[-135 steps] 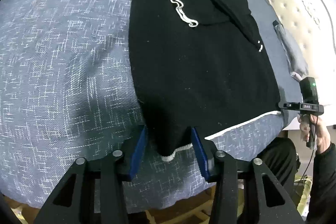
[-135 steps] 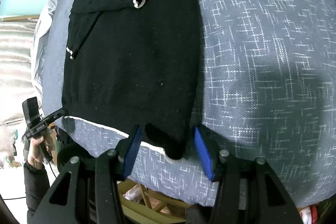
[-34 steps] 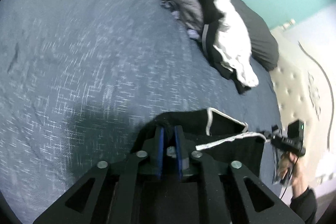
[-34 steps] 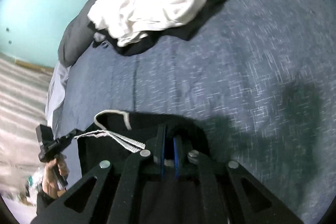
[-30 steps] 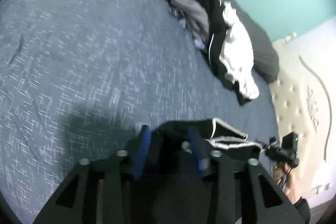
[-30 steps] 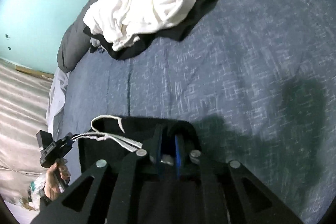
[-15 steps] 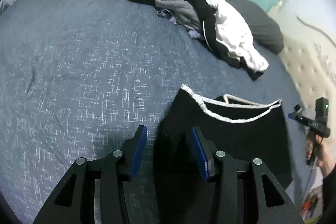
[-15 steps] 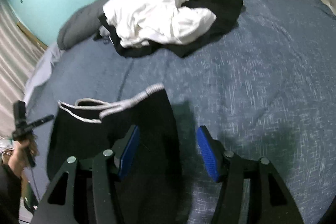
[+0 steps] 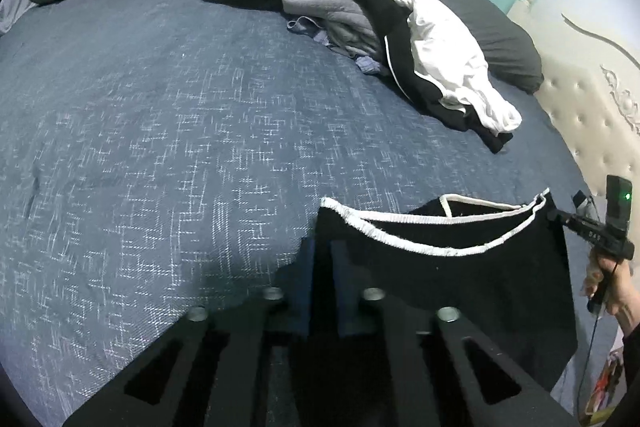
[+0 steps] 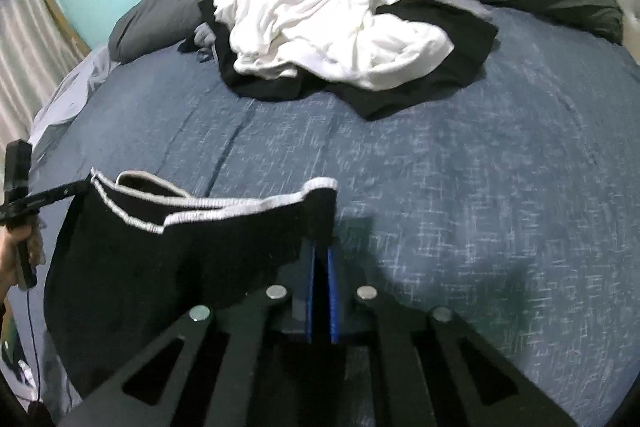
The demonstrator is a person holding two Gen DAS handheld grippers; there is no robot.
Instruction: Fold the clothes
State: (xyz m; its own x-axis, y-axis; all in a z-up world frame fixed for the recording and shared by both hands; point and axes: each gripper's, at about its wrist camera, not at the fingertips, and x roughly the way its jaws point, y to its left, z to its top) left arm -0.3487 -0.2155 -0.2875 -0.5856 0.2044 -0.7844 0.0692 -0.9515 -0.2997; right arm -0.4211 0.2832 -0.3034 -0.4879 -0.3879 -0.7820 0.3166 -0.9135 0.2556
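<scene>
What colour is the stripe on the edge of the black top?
White trim on the black knitted top, clearest from the right wrist.

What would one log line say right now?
left claw: shut on sweater | right claw: shut on sweater | bed: clothes pile behind

Black sweater (image 9: 460, 279) — matt knit, white ribbed trim; bed cover (image 9: 160, 147) — woven blue cloth, flecked; headboard (image 9: 588, 115) — tufted, pale upholstery.
</scene>
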